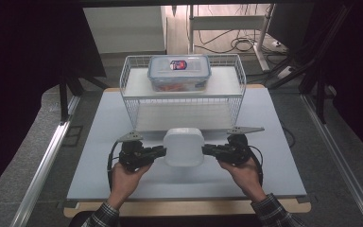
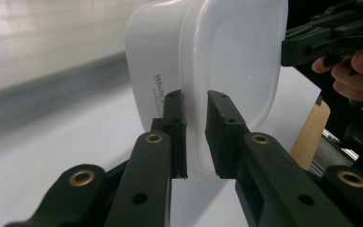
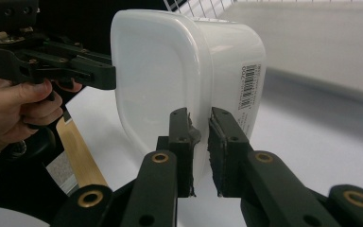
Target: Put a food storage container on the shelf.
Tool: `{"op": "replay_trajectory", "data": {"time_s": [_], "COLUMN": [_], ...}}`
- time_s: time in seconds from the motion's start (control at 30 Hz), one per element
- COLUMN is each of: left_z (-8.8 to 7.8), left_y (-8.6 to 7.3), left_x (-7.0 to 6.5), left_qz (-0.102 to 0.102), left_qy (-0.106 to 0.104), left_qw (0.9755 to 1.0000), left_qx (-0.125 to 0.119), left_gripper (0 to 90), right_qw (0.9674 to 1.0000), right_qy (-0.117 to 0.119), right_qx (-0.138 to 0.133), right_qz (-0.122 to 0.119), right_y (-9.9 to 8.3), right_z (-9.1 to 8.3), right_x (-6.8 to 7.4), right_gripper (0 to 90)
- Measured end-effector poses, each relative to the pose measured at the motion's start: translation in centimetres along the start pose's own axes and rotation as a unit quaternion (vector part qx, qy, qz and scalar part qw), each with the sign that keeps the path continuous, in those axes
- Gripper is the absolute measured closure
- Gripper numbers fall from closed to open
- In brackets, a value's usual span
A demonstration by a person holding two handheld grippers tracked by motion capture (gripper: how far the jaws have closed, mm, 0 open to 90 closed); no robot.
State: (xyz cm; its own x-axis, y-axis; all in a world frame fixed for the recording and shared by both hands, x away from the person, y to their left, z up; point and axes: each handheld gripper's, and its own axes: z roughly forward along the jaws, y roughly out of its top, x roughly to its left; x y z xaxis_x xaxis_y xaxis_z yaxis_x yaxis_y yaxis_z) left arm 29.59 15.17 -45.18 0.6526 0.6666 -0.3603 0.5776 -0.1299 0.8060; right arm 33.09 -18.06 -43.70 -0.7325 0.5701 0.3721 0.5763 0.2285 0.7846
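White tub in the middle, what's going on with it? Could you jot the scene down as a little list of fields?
held item: white tub, lid on
left gripper: jaws clamped on the tub's rim
right gripper: jaws clamped on the opposite rim
behind it: wire rack on the table
on the rack: clear lidded box with reddish contents
label: barcode sticker on the tub's side

White lidded tub (image 1: 184,146) on table (image 1: 99,156)

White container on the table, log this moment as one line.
white container lidded | left gripper shut on its rim | right gripper shut on opposite rim | wire rack behind
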Motion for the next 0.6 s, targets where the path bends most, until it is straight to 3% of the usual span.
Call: {"op": "replay_trajectory", "data": {"time_s": [0.37,0.6], "left_z": [-2.0,-2.8], "left_y": [3.8,5.6], "left_x": [-1.2,-1.5], "left_qz": [0.038,0.05], "left_qy": [0.018,0.023], "left_qw": [0.9989,0.9979], "left_qx": [-0.02,-0.033], "left_gripper": [79.0,79.1], "right_qw": [0.9992,0.9984], "right_qy": [0.005,0.009], "right_qx": [-0.028,-0.039], "right_qz": [-0.028,-0.041], "right_y": [3.2,5.4], "right_z": [-1.4,-2.1], "right_x": [0.9,1.2], "right_gripper": [79.4,79.4]}}
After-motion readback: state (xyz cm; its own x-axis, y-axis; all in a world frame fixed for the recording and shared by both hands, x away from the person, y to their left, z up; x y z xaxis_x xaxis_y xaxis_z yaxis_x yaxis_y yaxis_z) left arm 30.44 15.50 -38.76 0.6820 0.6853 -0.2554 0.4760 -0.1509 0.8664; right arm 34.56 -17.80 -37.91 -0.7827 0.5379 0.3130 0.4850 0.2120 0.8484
